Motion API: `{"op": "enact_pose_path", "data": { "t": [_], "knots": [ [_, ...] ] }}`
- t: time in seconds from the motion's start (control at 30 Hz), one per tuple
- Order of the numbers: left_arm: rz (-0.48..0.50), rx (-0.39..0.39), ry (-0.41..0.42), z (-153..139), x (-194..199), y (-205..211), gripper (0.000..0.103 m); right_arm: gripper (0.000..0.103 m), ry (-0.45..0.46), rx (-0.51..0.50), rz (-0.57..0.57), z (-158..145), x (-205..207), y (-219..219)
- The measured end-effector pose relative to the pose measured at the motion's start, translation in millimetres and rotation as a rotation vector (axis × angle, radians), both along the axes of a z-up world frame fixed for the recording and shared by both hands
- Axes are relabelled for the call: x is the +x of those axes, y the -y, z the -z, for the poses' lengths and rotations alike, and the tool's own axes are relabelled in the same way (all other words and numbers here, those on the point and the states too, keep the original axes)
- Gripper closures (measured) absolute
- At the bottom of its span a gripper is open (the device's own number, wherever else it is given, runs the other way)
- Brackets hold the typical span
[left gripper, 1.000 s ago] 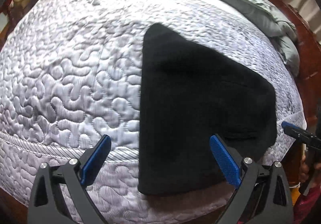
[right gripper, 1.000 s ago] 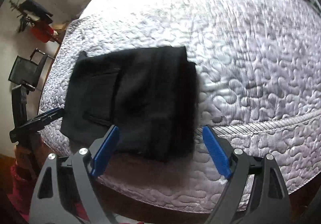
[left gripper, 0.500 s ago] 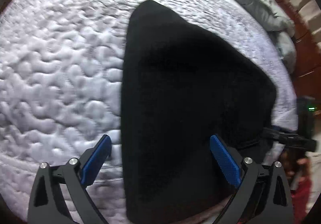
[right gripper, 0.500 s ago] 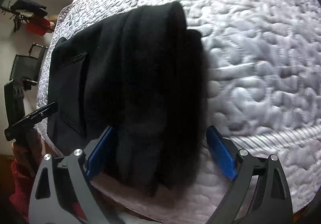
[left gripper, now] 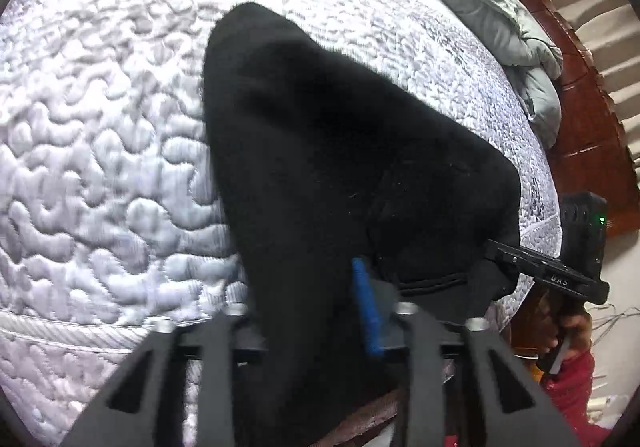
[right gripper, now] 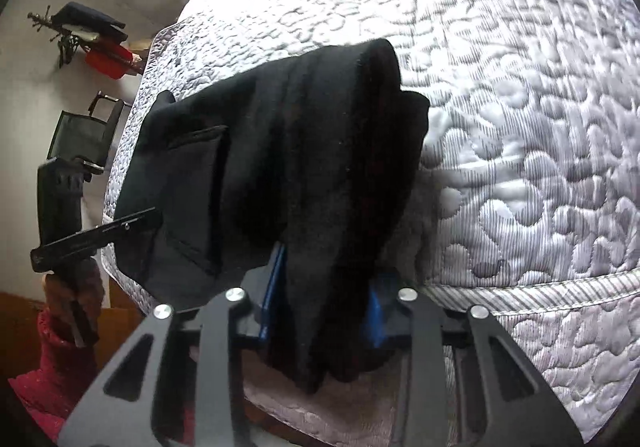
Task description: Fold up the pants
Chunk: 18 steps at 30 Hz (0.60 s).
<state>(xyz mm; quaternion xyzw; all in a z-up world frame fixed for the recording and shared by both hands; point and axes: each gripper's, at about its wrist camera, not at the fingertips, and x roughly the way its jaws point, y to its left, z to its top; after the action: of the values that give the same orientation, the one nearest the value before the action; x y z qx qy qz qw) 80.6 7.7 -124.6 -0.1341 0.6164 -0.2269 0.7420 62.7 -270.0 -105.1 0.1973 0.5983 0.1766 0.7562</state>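
Observation:
Black folded pants (left gripper: 344,175) lie on the quilted white mattress (left gripper: 100,167) at its near edge. My left gripper (left gripper: 316,307) is shut on the near edge of the pants; one blue pad (left gripper: 366,311) shows, the other is hidden under cloth. In the right wrist view the pants (right gripper: 288,167) show a back pocket at the left. My right gripper (right gripper: 324,303) is shut on the thick folded near edge, blue pads on both sides. Each gripper shows in the other's view, at the pants' other end: the right gripper (left gripper: 548,275) and the left gripper (right gripper: 96,231).
A grey blanket (left gripper: 500,15) is bunched at the far right of the mattress against a dark wooden headboard (left gripper: 580,135). A chair (right gripper: 80,135) and a rack with clothes (right gripper: 92,35) stand by the wall to the left. The mattress edge (right gripper: 520,287) runs just in front of the grippers.
Both grippers moved in over the near edge of the pants and closed on the cloth. They were open and apart from it before.

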Motion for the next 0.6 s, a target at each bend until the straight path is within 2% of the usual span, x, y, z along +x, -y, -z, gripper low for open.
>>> {"op": "enact_pose_path", "data": {
  "t": [0.07,0.2,0.33,0.47,0.6],
  "knots": [
    [-0.020,-0.044,-0.004,-3.4,1.4,-6.1,0.079,0.072,0.018,0.024,0.002,-7.9,-0.7,1.4],
    [-0.024,-0.072,0.013,-12.1,4.6,-8.3,0.080,0.073,0.057,0.032,-0.008,-25.0,1.4,7.0],
    [-0.021,-0.103,0.059,-30.9,29.9,-10.4,0.080,0.073,0.095,0.034,0.003,-43.7,8.4,23.9],
    [-0.009,-0.086,0.111,-51.3,60.6,-0.4,0.080,0.073,0.135,-0.007,-0.001,-64.2,37.1,38.7],
    [-0.011,-0.073,0.140,-54.4,85.8,7.0,0.080,0.073,0.150,-0.048,-0.006,-71.1,80.6,46.3]
  ]
}}
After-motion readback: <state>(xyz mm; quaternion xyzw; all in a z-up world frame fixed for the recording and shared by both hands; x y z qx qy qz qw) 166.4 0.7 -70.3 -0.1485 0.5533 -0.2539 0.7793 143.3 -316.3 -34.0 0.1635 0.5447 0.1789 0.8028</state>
